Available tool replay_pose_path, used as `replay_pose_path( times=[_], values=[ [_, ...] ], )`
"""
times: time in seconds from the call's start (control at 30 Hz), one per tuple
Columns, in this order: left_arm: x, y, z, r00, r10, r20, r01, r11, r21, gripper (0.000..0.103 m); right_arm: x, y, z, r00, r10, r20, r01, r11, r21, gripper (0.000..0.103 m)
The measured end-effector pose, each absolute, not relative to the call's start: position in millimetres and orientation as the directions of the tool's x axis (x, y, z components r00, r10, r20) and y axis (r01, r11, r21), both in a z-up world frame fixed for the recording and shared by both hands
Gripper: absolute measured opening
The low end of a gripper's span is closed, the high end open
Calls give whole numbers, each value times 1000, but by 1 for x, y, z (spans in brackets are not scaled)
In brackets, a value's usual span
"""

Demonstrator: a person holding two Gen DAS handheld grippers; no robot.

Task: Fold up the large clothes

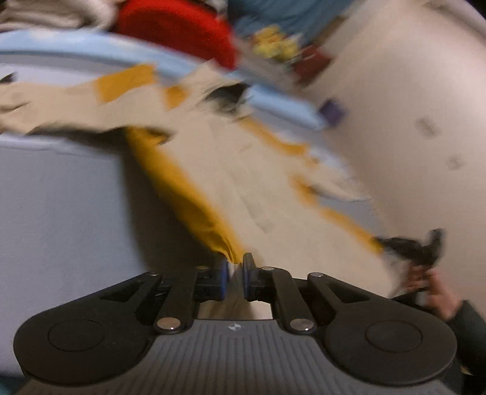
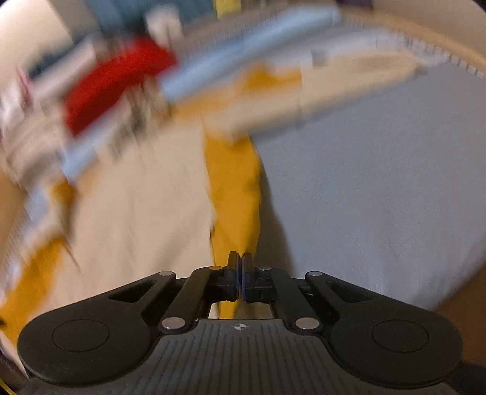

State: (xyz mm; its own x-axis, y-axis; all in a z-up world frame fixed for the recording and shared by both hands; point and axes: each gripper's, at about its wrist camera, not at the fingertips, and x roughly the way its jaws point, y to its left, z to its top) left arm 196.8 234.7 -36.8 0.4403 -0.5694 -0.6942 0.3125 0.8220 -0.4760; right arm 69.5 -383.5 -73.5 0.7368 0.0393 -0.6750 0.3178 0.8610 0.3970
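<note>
A large beige and mustard-yellow garment (image 1: 231, 182) is stretched in the air over a pale blue-grey bed surface (image 1: 60, 212). My left gripper (image 1: 234, 267) is shut on a bunched corner of it. My right gripper (image 2: 240, 267) is shut on another yellow edge of the same garment (image 2: 234, 188). In the left wrist view the right gripper (image 1: 416, 246) and the hand holding it show at the lower right, at the garment's far corner. Both views are motion-blurred.
A light blue bed edge (image 1: 91, 51) crosses the top of the left view. Beyond it lie a red item (image 1: 182, 27), pale folded fabric (image 1: 45, 15) and colourful clutter (image 1: 273, 42). A pale floor or wall (image 1: 410, 106) fills the right.
</note>
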Motion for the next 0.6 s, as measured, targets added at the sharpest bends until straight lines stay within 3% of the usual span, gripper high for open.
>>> replay_pose_path(
  times=[0.07, 0.1, 0.13, 0.2, 0.33, 0.4, 0.5, 0.53, 0.6],
  values=[
    [200, 226, -53, 390, -498, -774, 284, 865, -413, 26, 73, -389, -81, 699, -16, -715, 384, 852, 357, 7],
    [200, 221, -60, 367, -474, -800, 289, 876, -386, 46, 77, -389, -92, 654, -25, -756, 418, 845, 333, 8],
    [199, 213, -66, 348, -439, -828, 304, 889, -343, 56, 82, -387, -104, 609, -17, -793, 432, 845, 314, 11],
    [199, 200, -79, 320, -346, -882, 315, 917, -245, 57, 85, -378, -123, 514, -5, -858, 427, 869, 251, 30],
    [204, 187, -105, 273, -214, -938, 326, 938, -119, 57, 86, -358, -132, 441, -60, -896, 363, 924, 117, 34],
    [205, 183, -114, 264, -173, -949, 340, 937, -76, 55, 88, -358, -134, 422, -64, -904, 354, 930, 100, 35],
    [205, 187, -124, 236, -151, -960, 352, 934, -61, 9, 85, -358, -145, 393, -77, -916, 351, 934, 72, 35],
    [204, 191, -127, 223, -145, -964, 340, 938, -62, 7, 86, -360, -148, 393, -79, -916, 343, 937, 67, 33],
    [201, 190, -134, 201, -112, -973, 357, 934, -34, 7, 83, -357, -146, 405, -91, -910, 326, 944, 51, 12]
  ],
)
